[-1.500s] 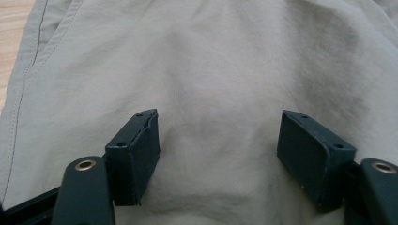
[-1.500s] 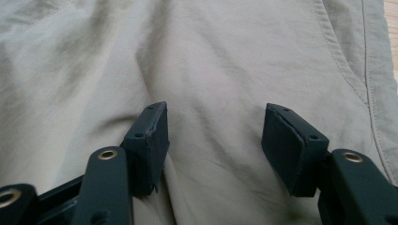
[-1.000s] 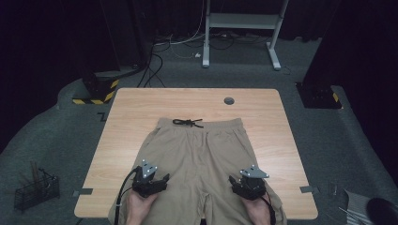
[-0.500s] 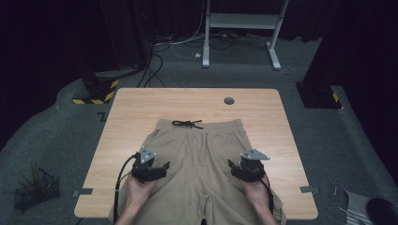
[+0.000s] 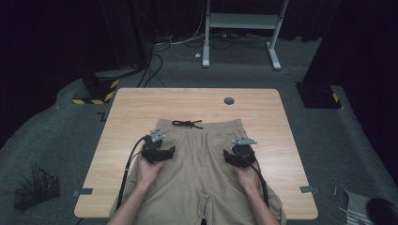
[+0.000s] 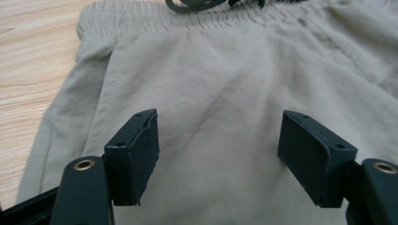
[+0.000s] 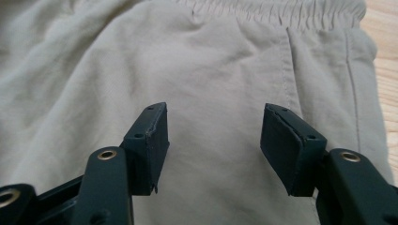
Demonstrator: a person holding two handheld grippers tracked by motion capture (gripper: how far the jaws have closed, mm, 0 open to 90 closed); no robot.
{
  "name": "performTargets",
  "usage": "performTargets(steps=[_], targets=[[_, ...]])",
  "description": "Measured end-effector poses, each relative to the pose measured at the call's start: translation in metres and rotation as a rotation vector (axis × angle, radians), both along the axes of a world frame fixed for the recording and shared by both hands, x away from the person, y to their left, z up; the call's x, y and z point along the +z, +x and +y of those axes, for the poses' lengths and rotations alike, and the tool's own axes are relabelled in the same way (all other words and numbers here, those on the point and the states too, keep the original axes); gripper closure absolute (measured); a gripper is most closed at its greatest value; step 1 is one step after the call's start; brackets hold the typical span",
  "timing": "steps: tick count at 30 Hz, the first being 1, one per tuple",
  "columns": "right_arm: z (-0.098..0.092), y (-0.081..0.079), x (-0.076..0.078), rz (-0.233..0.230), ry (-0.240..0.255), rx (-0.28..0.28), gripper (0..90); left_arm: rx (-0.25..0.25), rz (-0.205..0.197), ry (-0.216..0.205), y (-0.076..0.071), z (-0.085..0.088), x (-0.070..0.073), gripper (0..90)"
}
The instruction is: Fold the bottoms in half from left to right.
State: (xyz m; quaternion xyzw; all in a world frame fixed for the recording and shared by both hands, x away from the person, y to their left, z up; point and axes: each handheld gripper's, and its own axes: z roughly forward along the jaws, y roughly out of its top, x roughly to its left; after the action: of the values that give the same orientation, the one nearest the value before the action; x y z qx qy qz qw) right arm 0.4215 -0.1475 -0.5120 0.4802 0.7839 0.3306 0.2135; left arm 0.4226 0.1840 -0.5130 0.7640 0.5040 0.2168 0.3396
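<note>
High view: khaki shorts (image 5: 199, 164) lie flat on the table (image 5: 141, 103), waistband toward the far edge, dark drawstring (image 5: 187, 123) knotted at its middle, legs running back to me and off the near edge. My left claw (image 5: 162, 152) hangs over the left hip, my right claw (image 5: 232, 157) over the right hip, the two well apart and level with each other. Left gripper view: jaws wide, released, nothing between the pads but bare cloth below; waistband (image 6: 197, 21) ahead, side seam and wood off to the left. Right gripper view: jaws likewise wide and empty; a pocket seam (image 7: 287, 70) runs up to the gathered waistband (image 7: 281, 14), table edge at the far right. Handling, as I judge it: light, thin woven cloth, limp, no stiffness to lift by; it will sag and drag, and a pinch in the flat middle may take one layer only. The elastic waistband is the thickest, grippiest part. Best hold looks to be its two outer corners, one per claw, both layers pinched together, so the shorts hang evenly.
</note>
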Motion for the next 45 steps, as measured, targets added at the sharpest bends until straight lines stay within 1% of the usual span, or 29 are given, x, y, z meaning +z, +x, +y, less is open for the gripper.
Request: performTargets(steps=[3, 6, 9, 11, 12, 13, 15, 17, 18, 23, 24, 25, 26, 27, 28, 29, 30, 31, 32, 35, 36, 37, 38, 39, 40, 41, 43, 45], targets=[[0.0, 0.003, -0.006, 0.02, -0.018, 0.0, 41.3, 0.002, 0.02, 0.003, 0.002, 0.0, -0.006, 29.7], [0.0, 0.002, -0.008, 0.009, -0.013, 0.0, 41.3, 0.0, 0.025, 0.01, 0.001, 0.0, -0.008, 30.5], [-0.001, 0.001, -0.008, 0.012, -0.013, 0.003, 41.2, -0.002, 0.011, 0.014, -0.002, 0.0, -0.009, 31.0], [-0.002, -0.003, -0.01, -0.006, -0.004, 0.002, 41.2, -0.004, -0.001, 0.018, -0.005, 0.0, -0.01, 31.3], [-0.003, -0.004, -0.011, -0.012, 0.002, -0.001, 41.2, -0.008, -0.027, 0.02, -0.009, 0.0, -0.013, 31.2], [-0.003, -0.004, -0.011, -0.012, 0.002, -0.001, 41.2, -0.008, -0.027, 0.02, -0.009, 0.0, -0.013, 31.2], [-0.004, -0.009, -0.011, -0.016, 0.003, -0.003, 41.2, -0.009, -0.032, 0.018, -0.016, 0.001, -0.013, 31.3], [-0.005, -0.011, -0.011, -0.018, 0.004, -0.002, 41.3, -0.01, -0.032, 0.018, -0.019, 0.0, -0.014, 31.2], [-0.005, -0.015, -0.011, -0.015, 0.004, -0.003, 41.2, -0.008, -0.031, 0.014, -0.024, 0.0, -0.014, 31.2], [-0.007, -0.027, -0.011, -0.017, 0.002, 0.01, 41.2, -0.005, -0.032, 0.015, -0.038, -0.001, -0.014, 31.0], [-0.007, -0.027, -0.011, -0.017, 0.002, 0.01, 41.2, -0.005, -0.032, 0.015, -0.038, -0.001, -0.014, 30.9], [-0.008, -0.034, -0.011, -0.016, 0.003, 0.012, 41.2, -0.004, -0.032, 0.013, -0.042, -0.002, -0.014, 30.9], [-0.008, -0.034, -0.011, -0.016, 0.003, 0.012, 41.2, -0.008, -0.03, 0.018, -0.045, -0.002, -0.014, 30.9], [-0.008, -0.036, -0.011, -0.018, 0.004, 0.015, 41.2, -0.007, -0.031, 0.015, -0.05, -0.002, -0.014, 30.8], [-0.009, -0.044, -0.011, -0.016, 0.004, 0.019, 41.2, -0.005, -0.032, 0.013, -0.054, -0.002, -0.014, 30.7], [-0.009, -0.047, -0.011, -0.017, 0.004, 0.023, 41.1, -0.005, -0.031, 0.004, -0.062, -0.002, -0.014, 30.6], [-0.009, -0.047, -0.011, -0.017, 0.004, 0.023, 41.1, -0.005, -0.031, 0.004, -0.062, -0.002, -0.014, 30.6], [-0.01, -0.055, -0.011, -0.017, 0.004, 0.031, 41.1, -0.01, -0.03, 0.0, -0.069, -0.001, -0.014, 30.5], [-0.011, -0.057, -0.011, -0.015, 0.005, 0.03, 41.1, -0.01, -0.03, 0.0, -0.069, -0.001, -0.014, 30.4], [-0.011, -0.062, -0.011, -0.015, 0.006, 0.035, 41.1, -0.01, -0.028, -0.017, -0.078, 0.0, -0.014, 30.5], [-0.012, -0.064, -0.011, -0.015, 0.006, 0.039, 41.0, -0.015, -0.027, -0.017, -0.081, 0.001, -0.014, 30.4], [-0.012, -0.068, -0.011, -0.013, 0.005, 0.045, 41.0, -0.032, -0.03, 0.002, -0.086, 0.0, -0.014, 30.5], [-0.012, -0.068, -0.011, -0.013, 0.005, 0.045, 41.0, -0.032, -0.03, 0.002, -0.086, 0.0, -0.014, 30.5], [-0.012, -0.07, -0.011, -0.012, 0.005, 0.048, 40.8, -0.047, -0.029, 0.014, -0.09, 0.0, -0.014, 30.4], [-0.012, -0.07, -0.011, -0.012, 0.005, 0.048, 40.8, -0.047, -0.029, 0.014, -0.09, 0.0, -0.014, 30.5], [-0.011, -0.072, -0.011, -0.01, 0.005, 0.052, 40.7, -0.052, -0.021, 0.01, -0.093, 0.001, -0.013, 30.6], [-0.011, -0.073, -0.011, -0.009, 0.005, 0.051, 40.7, -0.054, -0.014, 0.007, -0.093, 0.001, -0.012, 30.9], [-0.011, -0.074, -0.011, -0.015, 0.006, 0.054, 40.7, -0.061, -0.009, 0.001, -0.088, 0.004, -0.011, 32.0]])
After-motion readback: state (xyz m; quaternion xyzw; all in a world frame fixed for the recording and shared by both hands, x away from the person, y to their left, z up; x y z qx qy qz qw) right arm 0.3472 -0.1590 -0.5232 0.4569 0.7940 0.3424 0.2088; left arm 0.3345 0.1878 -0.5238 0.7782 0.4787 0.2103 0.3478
